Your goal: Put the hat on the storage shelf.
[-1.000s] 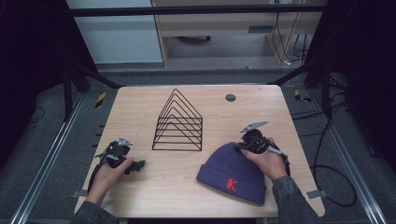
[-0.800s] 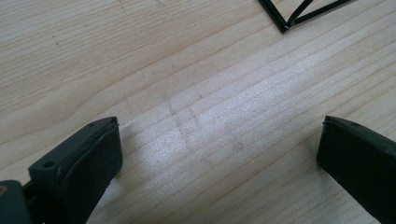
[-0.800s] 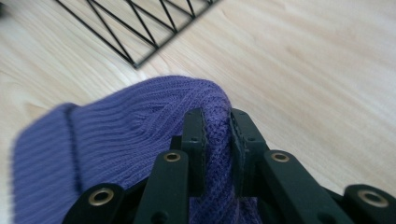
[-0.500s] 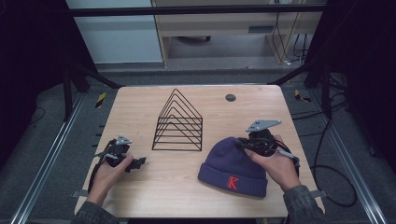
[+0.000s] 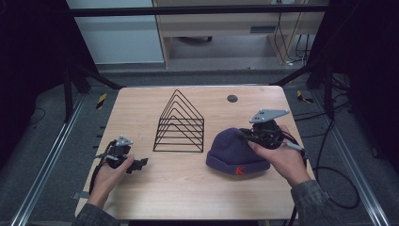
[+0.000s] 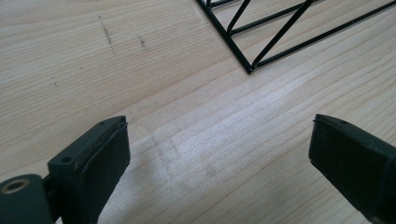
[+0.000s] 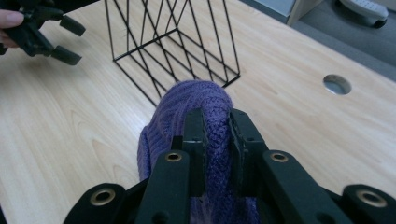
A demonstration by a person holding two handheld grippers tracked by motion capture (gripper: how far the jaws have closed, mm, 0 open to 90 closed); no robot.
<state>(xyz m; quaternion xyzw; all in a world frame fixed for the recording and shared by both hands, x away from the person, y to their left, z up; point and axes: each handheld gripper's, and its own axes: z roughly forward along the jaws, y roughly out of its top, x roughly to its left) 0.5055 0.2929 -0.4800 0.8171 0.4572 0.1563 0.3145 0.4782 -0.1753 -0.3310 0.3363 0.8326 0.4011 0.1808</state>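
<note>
A purple knit beanie point(image 5: 230, 149) with a red K on its cuff lies on the wooden table point(image 5: 188, 188), right of centre. My right gripper point(image 5: 244, 135) is shut on a fold of the beanie point(image 7: 196, 100) near its crown, and the knit bulges between the two jaws in the right gripper view. My left gripper point(image 5: 140, 164) rests low over the table at the left, open, with bare wood between its pads point(image 6: 100, 154). The left gripper point(image 7: 65, 39) is also seen far off in the right gripper view.
A black wire rack point(image 5: 181, 125) shaped like a triangular tent stands mid-table between the two grippers; its corner point(image 6: 250, 70) lies just ahead of the left gripper. A round cable hole point(image 5: 232, 98) sits toward the table's far edge.
The right gripper has moved away from me and slightly up, drawing the beanie's crown with it. The left gripper has barely moved.
</note>
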